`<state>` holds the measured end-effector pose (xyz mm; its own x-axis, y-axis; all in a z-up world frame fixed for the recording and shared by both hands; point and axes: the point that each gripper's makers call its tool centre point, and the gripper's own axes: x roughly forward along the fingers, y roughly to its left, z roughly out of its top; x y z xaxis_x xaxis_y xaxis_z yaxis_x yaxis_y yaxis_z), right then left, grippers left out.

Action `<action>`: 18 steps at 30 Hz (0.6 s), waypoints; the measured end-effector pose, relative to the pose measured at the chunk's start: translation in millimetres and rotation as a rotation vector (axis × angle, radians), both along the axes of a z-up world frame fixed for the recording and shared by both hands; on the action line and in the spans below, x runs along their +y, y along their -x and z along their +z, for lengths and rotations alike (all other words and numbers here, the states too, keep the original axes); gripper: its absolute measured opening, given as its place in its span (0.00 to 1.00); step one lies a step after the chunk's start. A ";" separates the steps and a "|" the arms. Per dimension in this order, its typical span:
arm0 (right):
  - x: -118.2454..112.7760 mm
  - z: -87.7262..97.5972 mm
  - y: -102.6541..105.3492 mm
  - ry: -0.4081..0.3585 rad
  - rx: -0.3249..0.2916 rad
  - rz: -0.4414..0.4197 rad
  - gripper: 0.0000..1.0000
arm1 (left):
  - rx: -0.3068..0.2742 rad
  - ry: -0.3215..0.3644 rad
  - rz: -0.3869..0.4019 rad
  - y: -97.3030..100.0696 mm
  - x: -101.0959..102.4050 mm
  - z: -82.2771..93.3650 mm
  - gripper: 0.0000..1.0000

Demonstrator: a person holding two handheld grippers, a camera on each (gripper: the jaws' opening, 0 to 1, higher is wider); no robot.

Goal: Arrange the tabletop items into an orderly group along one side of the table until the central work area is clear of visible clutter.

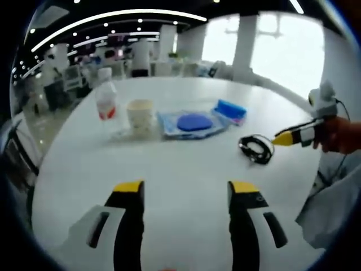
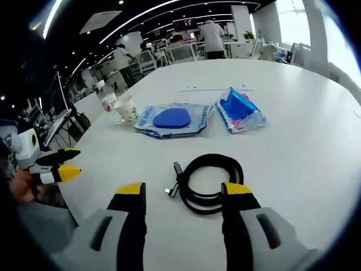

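On the white round table (image 1: 169, 169) stand a clear bottle (image 1: 106, 104) with a red label and a paper cup (image 1: 140, 117). Right of them lie a flat blue packet (image 1: 189, 123) and a blue tissue pack (image 1: 230, 110). A coiled black cable (image 1: 255, 148) lies nearer. My left gripper (image 1: 186, 189) is open over bare table, well short of everything. My right gripper (image 2: 183, 189) is open, and the cable (image 2: 211, 183) lies just ahead of its jaws, closer to the right one and not gripped. The right gripper view also shows the bottle (image 2: 106, 99), cup (image 2: 127, 110), packet (image 2: 172, 119) and tissue pack (image 2: 240, 110).
The right gripper (image 1: 290, 137) comes in from the right in a hand (image 1: 341, 135), with its tip beside the cable. The left gripper (image 2: 62, 162) shows at the table's left edge. Office desks and people (image 2: 211, 36) stand beyond the far rim.
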<state>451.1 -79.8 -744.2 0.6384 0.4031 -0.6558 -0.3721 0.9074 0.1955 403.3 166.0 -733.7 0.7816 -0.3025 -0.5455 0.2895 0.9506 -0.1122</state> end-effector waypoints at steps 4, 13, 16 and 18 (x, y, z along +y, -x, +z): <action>-8.1 4.1 -11.0 0.034 -0.004 -0.034 0.55 | 0.011 0.021 -0.015 5.0 -4.9 1.7 0.57; -28.5 2.9 -48.0 0.070 -0.014 -0.144 0.51 | 0.025 0.115 -0.050 14.8 -14.7 18.0 0.54; -38.1 1.3 -60.9 0.015 0.006 -0.241 0.51 | 0.005 0.082 -0.067 19.8 -14.0 23.4 0.54; -42.5 0.7 -72.1 -0.035 0.011 -0.297 0.49 | 0.007 0.082 -0.064 21.9 -12.7 23.4 0.54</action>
<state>523.2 -122.3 -743.5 0.7247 0.2222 -0.6522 -0.0886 0.9688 0.2317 381.4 153.3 -710.4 0.7554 -0.3957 -0.5223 0.3485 0.9176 -0.1912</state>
